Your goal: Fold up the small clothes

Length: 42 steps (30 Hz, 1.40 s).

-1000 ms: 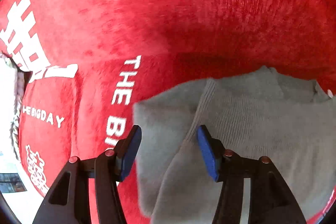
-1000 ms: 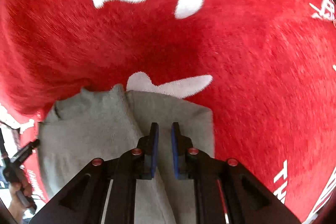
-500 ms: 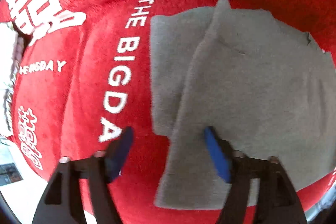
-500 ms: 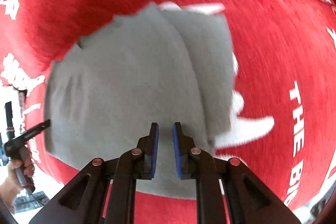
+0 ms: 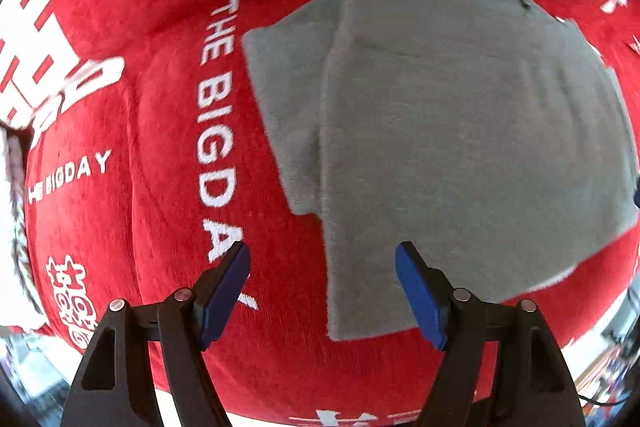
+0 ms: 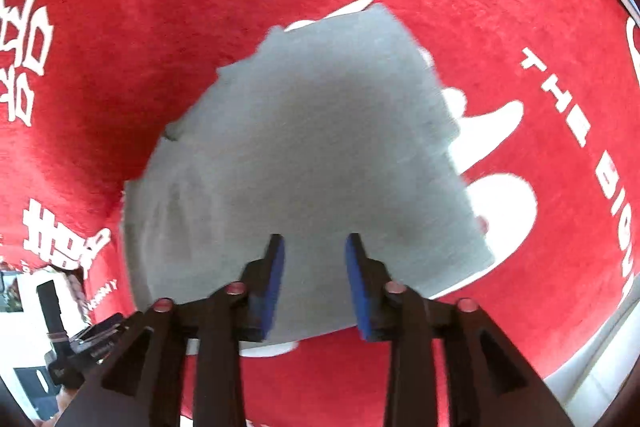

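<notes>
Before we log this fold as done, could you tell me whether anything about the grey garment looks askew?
Slightly: on the grey garment, a folded-under layer sticks out past the left edge and ends short of the hem.

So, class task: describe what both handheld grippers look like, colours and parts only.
Both match: the left gripper and right gripper have black angular plastic frames with triangular cut-outs, flat blue pads on the fingers, and small round coppery-red rivets along the frame.
</notes>
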Motion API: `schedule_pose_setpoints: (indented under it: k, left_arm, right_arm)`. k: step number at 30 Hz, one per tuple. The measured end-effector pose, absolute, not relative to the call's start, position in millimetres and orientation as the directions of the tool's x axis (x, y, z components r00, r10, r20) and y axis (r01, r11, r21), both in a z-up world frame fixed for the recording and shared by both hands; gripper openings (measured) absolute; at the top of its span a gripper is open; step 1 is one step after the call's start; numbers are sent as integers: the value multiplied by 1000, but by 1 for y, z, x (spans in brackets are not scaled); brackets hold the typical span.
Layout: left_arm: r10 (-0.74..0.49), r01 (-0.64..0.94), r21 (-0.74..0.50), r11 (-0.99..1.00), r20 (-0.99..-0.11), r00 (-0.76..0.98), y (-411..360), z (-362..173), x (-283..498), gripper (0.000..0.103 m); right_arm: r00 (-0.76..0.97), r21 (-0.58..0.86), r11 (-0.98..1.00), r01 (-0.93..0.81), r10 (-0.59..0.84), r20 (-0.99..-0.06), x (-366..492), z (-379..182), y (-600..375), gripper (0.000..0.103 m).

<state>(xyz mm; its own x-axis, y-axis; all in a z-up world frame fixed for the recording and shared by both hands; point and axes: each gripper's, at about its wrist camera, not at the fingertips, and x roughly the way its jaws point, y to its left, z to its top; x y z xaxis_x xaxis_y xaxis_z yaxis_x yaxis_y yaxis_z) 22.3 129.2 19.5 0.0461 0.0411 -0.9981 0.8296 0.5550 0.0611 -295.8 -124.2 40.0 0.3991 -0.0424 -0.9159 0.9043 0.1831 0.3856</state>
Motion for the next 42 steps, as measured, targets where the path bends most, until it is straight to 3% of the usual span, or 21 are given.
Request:
schedule_pose_setpoints:
  k: [4, 17, 18, 20, 24, 25, 42]
  left_arm:
    - [35, 865, 42, 499, -999, 28, 120, 32, 9, 76]
    - [49, 940, 72, 334, -997, 59, 103, 45, -8, 76]
    - [42, 942, 64, 330, -998, 53, 101, 45, -8, 78]
    - [23, 945, 51, 323, -999, 46, 100, 50, -10, 101]
    - [-1, 959, 58, 277, -998, 60, 95, 60, -19, 103]
    - [2, 961, 61, 268, -998, 62, 95, 59, -19, 103]
    - [79, 969, 71, 238, -995, 54, 97, 49, -26, 103]
  right_arm:
    - [445, 436, 143, 888, -40, -894, -267, 35, -100, 44]
    - [518, 515, 66, 855, -40, -854, -217, 30, -41, 69]
    - [523, 520, 60, 852, -45, -851, -216, 30, -38, 69]
    - [524, 522, 45, 852, -56, -850, -216, 31, -33, 77]
    - [522, 523, 18, 852, -112, -846, -219, 37, -25, 93]
    - [522, 524, 12, 851, -125, -844, -219, 39, -23, 103]
    - [637, 648, -99, 755, -124, -761, -226, 37, 1, 103]
